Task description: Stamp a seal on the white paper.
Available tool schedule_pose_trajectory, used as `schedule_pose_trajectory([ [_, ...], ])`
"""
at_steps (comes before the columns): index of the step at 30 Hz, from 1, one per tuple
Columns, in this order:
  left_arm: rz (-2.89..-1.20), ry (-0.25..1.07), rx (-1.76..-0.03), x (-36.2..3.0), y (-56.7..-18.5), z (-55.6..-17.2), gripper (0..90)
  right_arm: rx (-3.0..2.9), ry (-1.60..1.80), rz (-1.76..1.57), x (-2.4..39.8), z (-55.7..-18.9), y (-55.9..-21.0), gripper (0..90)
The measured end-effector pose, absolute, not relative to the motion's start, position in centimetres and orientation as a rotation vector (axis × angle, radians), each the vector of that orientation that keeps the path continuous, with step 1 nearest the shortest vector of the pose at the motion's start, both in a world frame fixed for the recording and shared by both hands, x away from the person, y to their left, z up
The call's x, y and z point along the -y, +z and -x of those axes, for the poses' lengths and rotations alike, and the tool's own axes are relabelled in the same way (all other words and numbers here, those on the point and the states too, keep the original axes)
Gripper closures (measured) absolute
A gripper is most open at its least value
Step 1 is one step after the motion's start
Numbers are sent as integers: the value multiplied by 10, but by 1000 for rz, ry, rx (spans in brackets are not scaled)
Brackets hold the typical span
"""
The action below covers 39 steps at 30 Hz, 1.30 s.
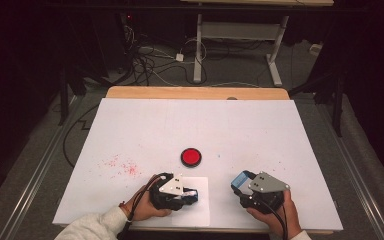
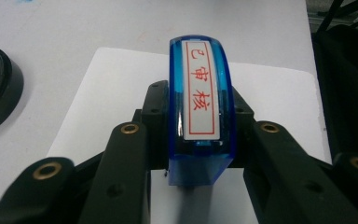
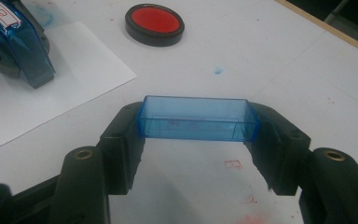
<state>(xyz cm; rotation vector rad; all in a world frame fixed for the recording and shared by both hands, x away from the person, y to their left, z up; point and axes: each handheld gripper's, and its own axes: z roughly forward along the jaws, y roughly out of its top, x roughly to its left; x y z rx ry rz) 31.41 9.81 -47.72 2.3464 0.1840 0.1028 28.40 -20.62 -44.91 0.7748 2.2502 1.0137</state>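
The left gripper (image 2: 198, 154) pinched the blue stamp (image 2: 200, 107) over the paper sheet (image 2: 270, 93); the right gripper (image 3: 196, 158) gripped its cap (image 3: 196, 118). Uncapping looked done. Stamping remained, since the sheet seemed unmarked.

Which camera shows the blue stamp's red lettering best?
The left gripper view: the blue stamp faces it, label readable. The right gripper view catches its edge; the high view shows a speck.
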Motion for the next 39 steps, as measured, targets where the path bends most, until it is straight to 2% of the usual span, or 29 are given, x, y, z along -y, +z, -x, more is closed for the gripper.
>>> schedule_pose_trajectory([
  [39, -2351, 128, -186, -97, -478, -312, 676, -2242, 1019, -768, 206, -283, -447, 400],
])
